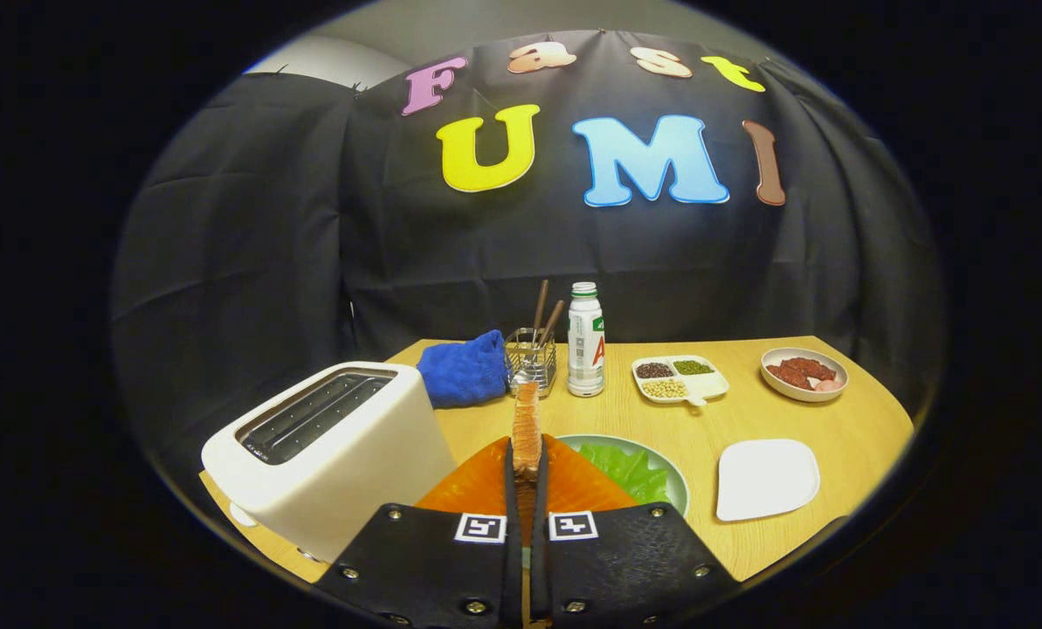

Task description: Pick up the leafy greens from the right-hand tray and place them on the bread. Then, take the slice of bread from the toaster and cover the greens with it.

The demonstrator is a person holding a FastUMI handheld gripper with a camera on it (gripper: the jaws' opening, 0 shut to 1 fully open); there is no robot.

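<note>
Tool (527, 459) clamped on a slice of bread (527, 428), held edge-on above the green plate (673, 476).

The bread stands upright between both fingers, showing only its thin toasted-brown crust edge; its faces are hidden. Below it, the leafy greens (630, 470) lie on the green plate, crinkled and bright; the fingers and their mounts cover the plate's near side, so the bread under the greens cannot be made out. The white toaster (333, 445) sits just beside the fingers, slots dark. An empty white tray (765, 479) rests on the wooden counter (844, 428) past the plate.
</note>
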